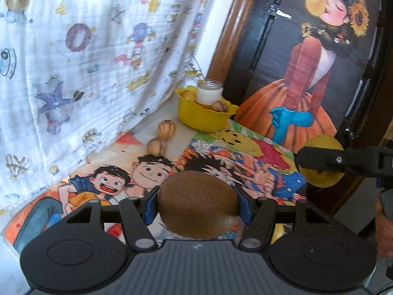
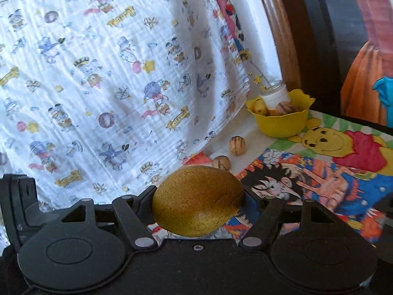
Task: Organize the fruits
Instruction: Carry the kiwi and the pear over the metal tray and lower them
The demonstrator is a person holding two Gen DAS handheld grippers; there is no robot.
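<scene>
Left gripper [image 1: 198, 205]: jaws closed on a brown kiwi [image 1: 198, 202], pads pressing both sides, fruit held clear above the cartoon-printed mat [image 1: 118, 182].

Right gripper [image 2: 197, 204]: jaws closed on a yellow-green speckled pear [image 2: 197, 200], gripped by its flanks and held off the surface. In the left wrist view the same gripper [image 1: 319, 163] enters from the right edge with the pear [image 1: 321, 142] showing above and below its black finger; part of a hand [image 1: 383, 231] shows at the right edge below it.

Yellow bowl [image 1: 203, 118] stands at the far end of the table, near the corner where the white printed cloth [image 1: 86, 61] meets a dark panel bearing a picture of a girl in an orange dress [image 1: 307, 81]. Inside the bowl: a glass jar [image 1: 210, 91] with white contents, upright or slightly tilted, a small striped round fruit [image 1: 219, 106] at the near rim, and at least one yellowish fruit [image 1: 188, 95] on the left side.

Two further striped round fruits lie on the table outside the bowl, to its left and nearer the cameras: one [image 1: 166, 129] just short of the bowl, the other [image 1: 156, 147] beside it at the edge of the mat. They are close together; whether they touch cannot be told.

Both held fruits are well apart from the bowl.
</scene>
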